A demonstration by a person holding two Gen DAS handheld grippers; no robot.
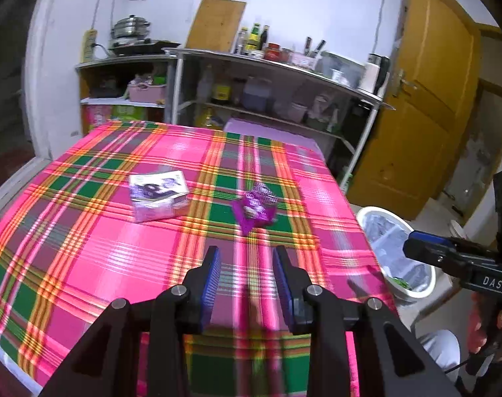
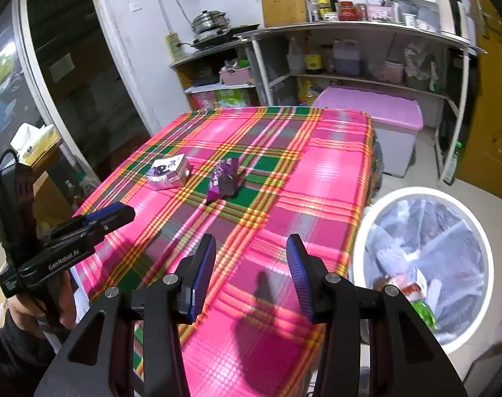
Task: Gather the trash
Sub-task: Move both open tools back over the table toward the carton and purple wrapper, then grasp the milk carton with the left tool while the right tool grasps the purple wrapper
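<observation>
A small white and purple carton (image 1: 159, 196) (image 2: 168, 173) lies on the pink plaid tablecloth (image 1: 85, 231) (image 2: 317, 172). A crumpled purple wrapper (image 1: 255, 206) (image 2: 224, 180) lies just right of it. My left gripper (image 1: 247, 254) is open and empty above the table, short of the wrapper; it also shows in the right wrist view (image 2: 118, 213). My right gripper (image 2: 251, 243) is open and empty over the table's near right part; its blue tip shows in the left wrist view (image 1: 416, 243). A white trash bin (image 2: 423, 264) (image 1: 398, 248) with a clear liner stands on the floor right of the table and holds some trash.
Metal shelves (image 1: 270, 92) with bottles, jars and a pot stand behind the table. A pink-lidded storage box (image 2: 376, 115) sits on the floor past the table's far edge. A yellow door (image 1: 426, 99) is at right. A dark window (image 2: 52, 76) is at left.
</observation>
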